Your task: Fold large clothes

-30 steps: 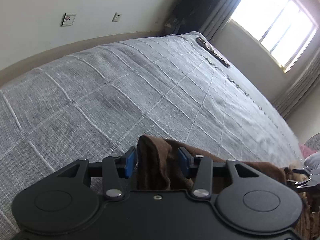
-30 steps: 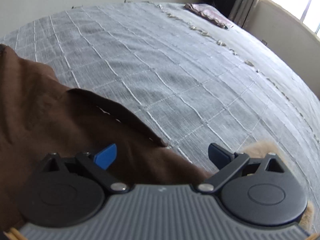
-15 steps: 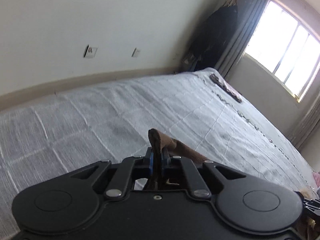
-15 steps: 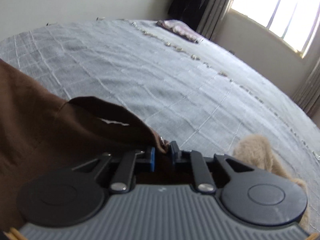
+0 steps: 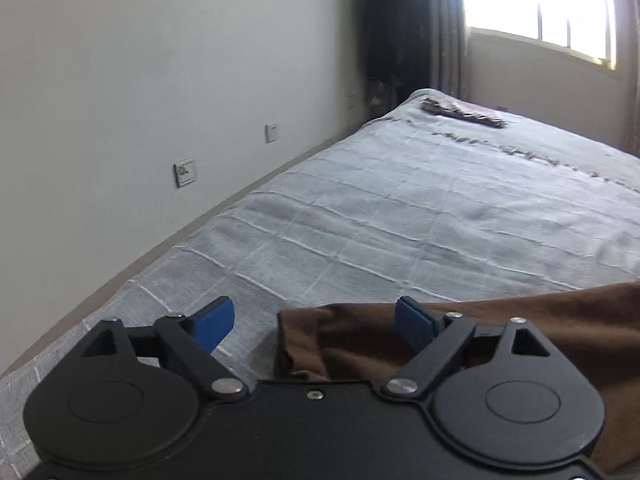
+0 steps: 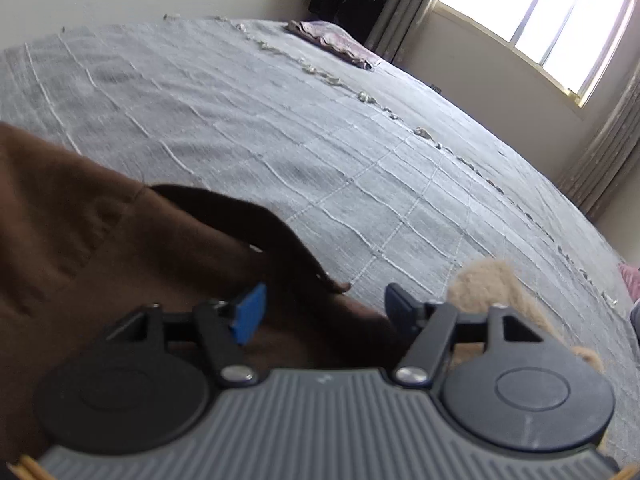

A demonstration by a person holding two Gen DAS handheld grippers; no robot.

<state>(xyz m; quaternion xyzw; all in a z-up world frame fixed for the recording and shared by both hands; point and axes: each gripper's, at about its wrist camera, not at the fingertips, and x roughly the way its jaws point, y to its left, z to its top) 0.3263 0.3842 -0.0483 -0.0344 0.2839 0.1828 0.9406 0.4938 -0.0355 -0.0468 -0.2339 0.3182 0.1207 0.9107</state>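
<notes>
A brown garment (image 5: 520,328) lies on the grey checked bedspread (image 5: 400,216). In the left wrist view its folded corner sits between the blue pads of my left gripper (image 5: 316,324), which is open and not pinching it. In the right wrist view the brown garment (image 6: 100,248) spreads to the left, and one edge of it lies between the spread fingers of my open right gripper (image 6: 324,308). Neither gripper holds the cloth.
A tan fluffy item (image 6: 496,288) lies just right of the right gripper. A folded patterned cloth (image 5: 464,112) lies at the far end of the bed. A wall with sockets (image 5: 185,172) runs along the left; a window (image 6: 560,20) and curtains are behind.
Both grippers were shut on the brown garment half a second ago and have opened, letting it go. The cloth now rests on the bed.
</notes>
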